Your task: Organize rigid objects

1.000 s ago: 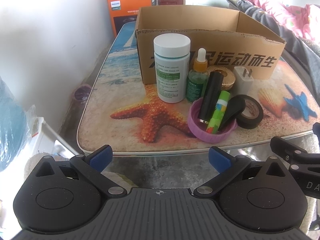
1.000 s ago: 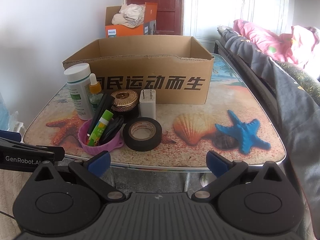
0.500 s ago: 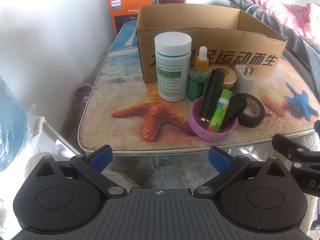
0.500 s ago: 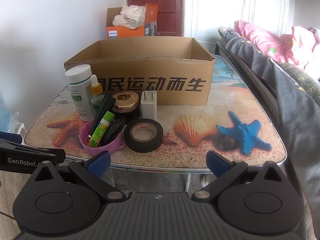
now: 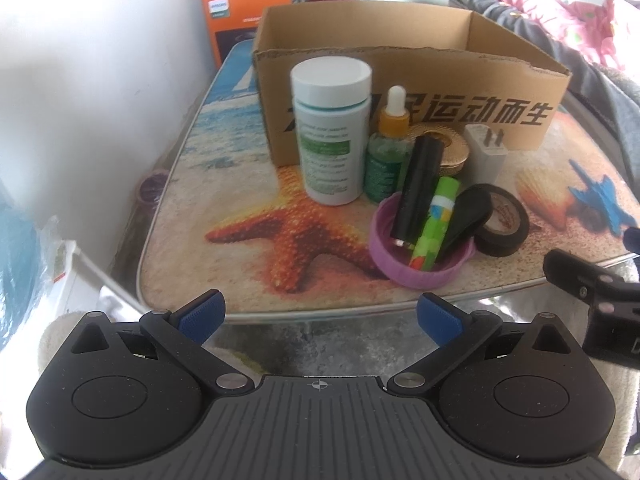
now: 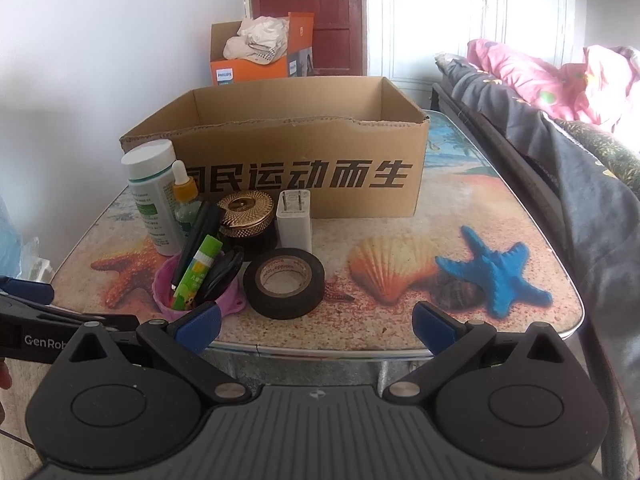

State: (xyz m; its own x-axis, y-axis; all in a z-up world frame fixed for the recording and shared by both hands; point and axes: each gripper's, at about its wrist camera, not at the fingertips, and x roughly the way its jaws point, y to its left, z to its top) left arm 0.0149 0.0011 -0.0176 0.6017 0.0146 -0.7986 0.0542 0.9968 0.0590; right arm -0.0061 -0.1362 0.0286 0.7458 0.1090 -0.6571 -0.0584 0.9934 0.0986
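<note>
Clutter sits bunched on the near left part of the table (image 6: 460, 332), just in front of the open cardboard box (image 6: 304, 168). We see a white-capped bottle (image 5: 330, 132) standing upright at the left, a green dropper bottle (image 5: 390, 148) just to its right, and a gold ridged lid (image 6: 243, 214) and a white plug adapter (image 6: 295, 220) further right, all close to the box's near wall. Nearer to us, a purple dish (image 5: 416, 268) holds a black tube (image 5: 418, 192), a green glue stick (image 5: 434, 224) and a dark rounded piece we cannot identify. A roll of black tape (image 6: 285, 282) lies flat, touching the dish's right side. We hold our left gripper (image 5: 318, 314) off the table's near edge, fingers spread wide and empty. Our right gripper (image 6: 316, 322) hovers beside it to the right, likewise wide apart with nothing between its blue pads (image 6: 434, 324).
</note>
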